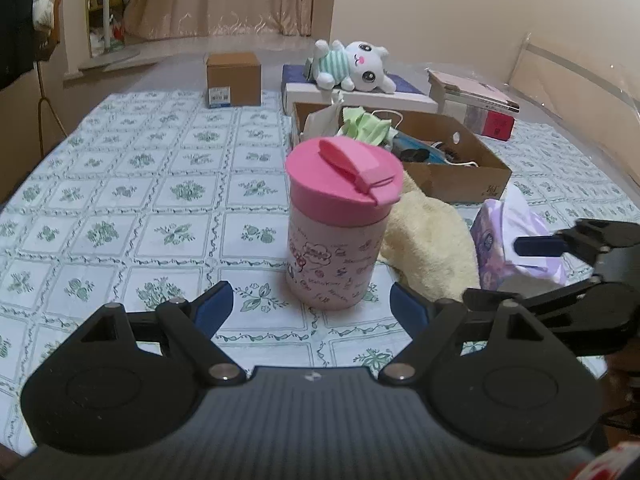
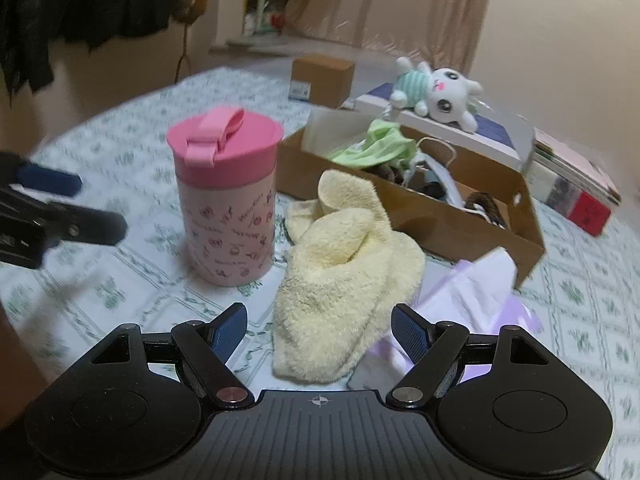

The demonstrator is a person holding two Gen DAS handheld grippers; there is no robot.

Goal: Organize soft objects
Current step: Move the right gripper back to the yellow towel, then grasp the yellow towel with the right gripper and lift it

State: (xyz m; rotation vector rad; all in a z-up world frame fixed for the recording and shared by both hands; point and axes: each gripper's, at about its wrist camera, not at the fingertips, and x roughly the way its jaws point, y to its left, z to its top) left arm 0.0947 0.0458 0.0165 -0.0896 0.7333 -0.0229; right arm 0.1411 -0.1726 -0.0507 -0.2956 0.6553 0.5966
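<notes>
Both grippers stand with jaws apart and empty: the left gripper [image 1: 311,303] faces the pink cup [image 1: 340,224], the right gripper [image 2: 319,330] hangs over the yellow towel [image 2: 344,276]. The towel lies crumpled on the patterned cloth [image 1: 120,208] between cup and cardboard tray [image 2: 452,224], touching a purple tissue pack [image 2: 476,300].

I can read nothing: the cup's [image 1: 335,256] pink scribbles and the box's [image 1: 233,78] white label are too small and blurred.
</notes>
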